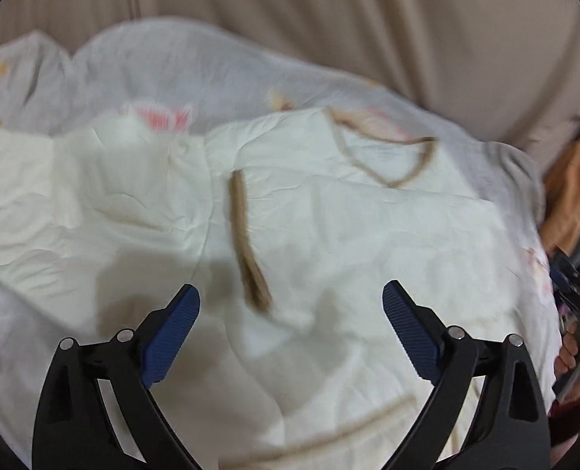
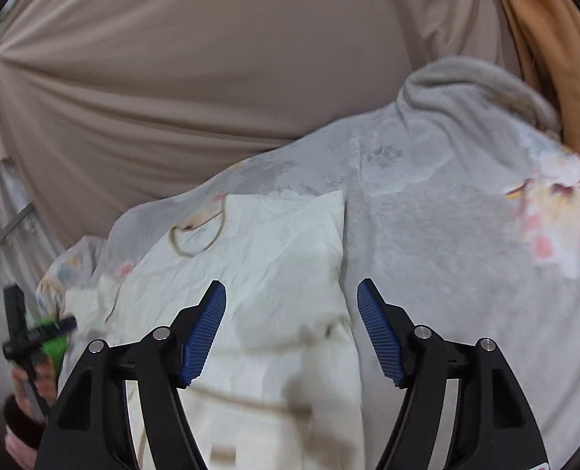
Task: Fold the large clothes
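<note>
Soft, even indoor light, with no glare. The grippers cast dull shadows on the cream garment (image 1: 329, 235). Motion blur smears the cloth, worst near the lower edge. Fisheye bending curves the beige curtain (image 2: 192, 78); corners go black.

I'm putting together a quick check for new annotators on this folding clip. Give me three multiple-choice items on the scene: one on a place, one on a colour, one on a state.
1. Where does the cream shirt lie?
A. On the pale printed bedcover
B. On a bare wooden floor
C. On a hanger

2. What colour is the trim of the shirt's neckline?
A. Bright red
B. Tan brown
C. Black

3. How do the jaws of the left gripper and the right gripper stand?
A. Both shut on the shirt
B. One shut, one open
C. Both open, holding nothing

Answers:
1 A, the bedcover shows around the shirt on all sides.
2 B, the V-shaped band is tan.
3 C, the blue pads stand wide apart above the cloth.
</note>
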A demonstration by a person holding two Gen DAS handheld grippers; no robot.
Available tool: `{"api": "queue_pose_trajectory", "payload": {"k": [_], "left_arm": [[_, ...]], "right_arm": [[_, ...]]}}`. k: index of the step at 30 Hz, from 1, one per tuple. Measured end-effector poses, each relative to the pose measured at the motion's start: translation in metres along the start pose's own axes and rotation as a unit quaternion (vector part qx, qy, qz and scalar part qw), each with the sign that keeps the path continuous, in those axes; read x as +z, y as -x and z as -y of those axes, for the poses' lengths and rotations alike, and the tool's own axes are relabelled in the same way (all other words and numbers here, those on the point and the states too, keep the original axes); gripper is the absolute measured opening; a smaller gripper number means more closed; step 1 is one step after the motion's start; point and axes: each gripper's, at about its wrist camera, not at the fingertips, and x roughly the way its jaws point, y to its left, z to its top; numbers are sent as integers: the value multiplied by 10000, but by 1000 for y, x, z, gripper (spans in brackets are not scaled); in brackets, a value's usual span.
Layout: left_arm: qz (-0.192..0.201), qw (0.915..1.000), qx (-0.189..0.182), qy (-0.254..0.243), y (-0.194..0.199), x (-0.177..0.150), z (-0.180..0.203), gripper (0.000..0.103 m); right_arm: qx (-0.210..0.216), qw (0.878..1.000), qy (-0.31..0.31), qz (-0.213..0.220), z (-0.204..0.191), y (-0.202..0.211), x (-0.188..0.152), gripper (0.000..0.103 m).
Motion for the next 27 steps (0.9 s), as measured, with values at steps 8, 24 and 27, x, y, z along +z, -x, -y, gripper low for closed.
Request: {"api": "queue_pose_trajectory", "payload": {"k": [8,24,27], "left_arm": [[-8,9999,-8,141,-50,33,-1,40],[169,9987,292,-371,-63,34,27,13],[236,9992,52,-306,-35,30,27,31]], "right_arm": [[-398,9952,-495,-745,14,-141,30,68],[-514,9981,-253,-237,33,-116,32,24],[-527,9978,390,-8,2,-73,27,24]]}}
